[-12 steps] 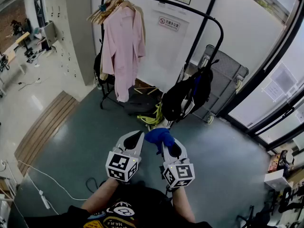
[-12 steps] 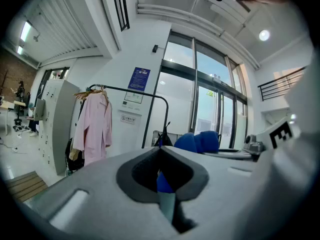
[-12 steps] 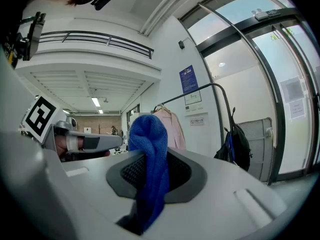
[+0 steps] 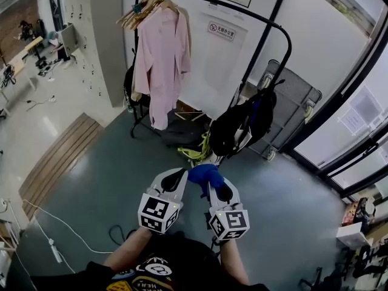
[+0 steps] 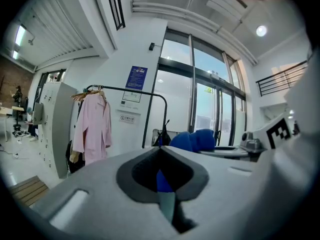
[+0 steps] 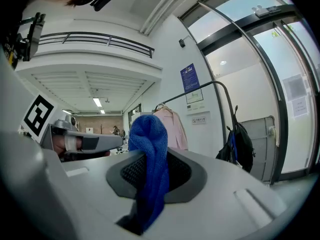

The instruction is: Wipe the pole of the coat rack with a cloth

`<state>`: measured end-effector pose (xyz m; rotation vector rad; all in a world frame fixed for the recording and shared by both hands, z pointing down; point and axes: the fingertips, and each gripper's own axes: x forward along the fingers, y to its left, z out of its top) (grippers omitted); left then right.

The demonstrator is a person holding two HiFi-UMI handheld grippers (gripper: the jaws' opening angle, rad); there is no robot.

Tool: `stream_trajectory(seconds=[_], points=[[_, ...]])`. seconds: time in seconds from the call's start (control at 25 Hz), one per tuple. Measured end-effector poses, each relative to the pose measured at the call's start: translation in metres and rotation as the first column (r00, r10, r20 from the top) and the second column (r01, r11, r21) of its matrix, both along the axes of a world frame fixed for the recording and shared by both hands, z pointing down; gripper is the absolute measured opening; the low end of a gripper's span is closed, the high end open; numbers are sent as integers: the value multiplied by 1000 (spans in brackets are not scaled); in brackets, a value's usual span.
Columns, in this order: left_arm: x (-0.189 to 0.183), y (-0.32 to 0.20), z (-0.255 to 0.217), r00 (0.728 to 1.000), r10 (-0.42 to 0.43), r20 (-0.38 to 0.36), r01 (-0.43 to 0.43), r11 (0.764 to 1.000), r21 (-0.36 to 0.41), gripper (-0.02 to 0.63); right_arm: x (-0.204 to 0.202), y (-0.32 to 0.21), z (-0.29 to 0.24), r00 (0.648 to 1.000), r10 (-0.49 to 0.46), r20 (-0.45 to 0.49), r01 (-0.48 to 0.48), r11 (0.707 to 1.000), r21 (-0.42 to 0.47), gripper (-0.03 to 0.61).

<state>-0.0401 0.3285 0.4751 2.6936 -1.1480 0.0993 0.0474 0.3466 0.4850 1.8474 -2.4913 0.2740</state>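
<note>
Far ahead by the wall, black rack point(image 4: 224, 6) hung with pink coat point(image 4: 162, 59) and backpack point(image 4: 239, 129). Left gripper point(image 4: 176, 176) pinched together, empty, just beside the cloth point(image 4: 205, 173). Right gripper point(image 4: 211, 183) clamped on that cloth: blue, knitted, bunched above the jaws, well apart from the pole point(image 4: 254, 16).

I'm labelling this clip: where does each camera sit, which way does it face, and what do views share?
Head view: on the person's head, looking steeply down at coat rack and floor; shows forearms, left gripper, right gripper pinching blue cloth.
Left gripper view: on the left gripper, facing along its jaws toward the coat rack; right gripper at right.
Right gripper view: on the right gripper, facing the coat rack past the blue cloth; left gripper at left.
All three share the pink shirt.
</note>
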Motion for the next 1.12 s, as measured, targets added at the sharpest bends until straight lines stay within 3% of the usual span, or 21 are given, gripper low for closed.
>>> stream_trajectory(seconds=[0.68, 0.88, 1.12], points=[[-27, -34, 4, 1000, 8, -12, -8, 1000, -5, 3, -24, -35, 10, 1000, 1, 11, 0, 1000, -24, 66], [-26, -66, 7, 1000, -1, -17, 1, 1000, -14, 4, -23, -70, 20, 1000, -8, 15, 9, 999, -47, 66], [-2, -145, 3, 1000, -22, -19, 22, 1000, 9, 3, -1, -147, 17, 999, -26, 21, 26, 999, -20, 66]])
